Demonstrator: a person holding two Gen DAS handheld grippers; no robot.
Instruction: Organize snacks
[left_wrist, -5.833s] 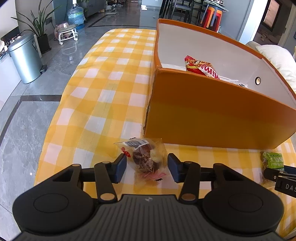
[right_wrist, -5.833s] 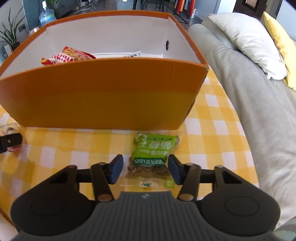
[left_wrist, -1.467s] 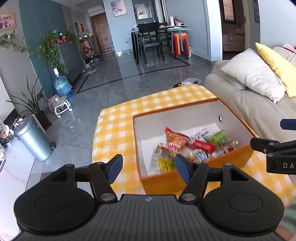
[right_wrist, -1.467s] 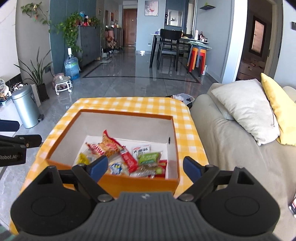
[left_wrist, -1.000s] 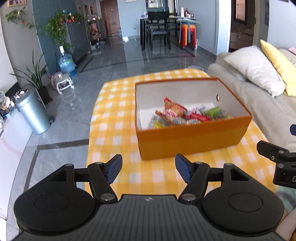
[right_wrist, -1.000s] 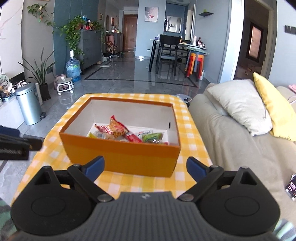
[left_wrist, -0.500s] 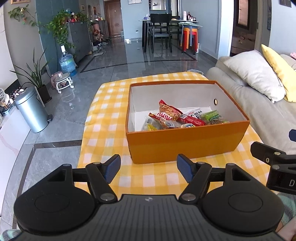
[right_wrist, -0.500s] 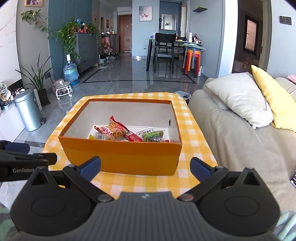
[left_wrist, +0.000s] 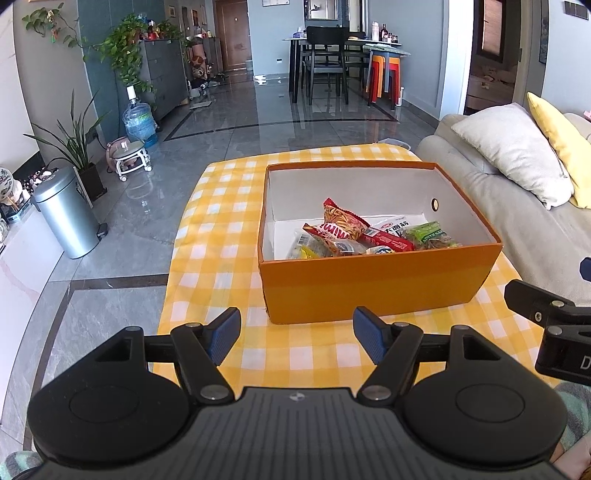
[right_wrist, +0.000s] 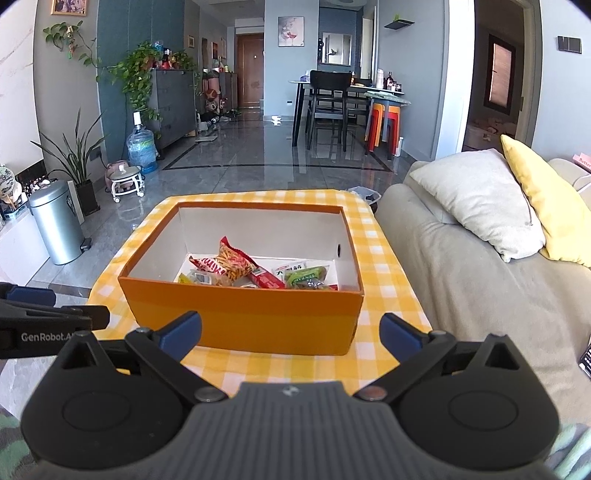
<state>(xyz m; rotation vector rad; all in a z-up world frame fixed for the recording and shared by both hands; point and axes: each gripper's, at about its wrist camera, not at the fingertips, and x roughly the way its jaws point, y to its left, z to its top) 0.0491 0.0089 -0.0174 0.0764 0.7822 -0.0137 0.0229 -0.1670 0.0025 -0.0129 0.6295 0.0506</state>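
A: Snacks all lie inside the orange box on the checked cloth. I see none left outside. What is the step now?

B: Only to check, I think. The left gripper and the right gripper are both spread wide and hold nothing. Keep them back from the box.

A: And if one packet needs moving?

B: Pinch it gently. The wrappers are thin, shiny film and crinkle easily. The box is stiff card, white inside.

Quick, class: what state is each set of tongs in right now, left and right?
Left tongs: open, holding nothing.
Right tongs: open wide, holding nothing.
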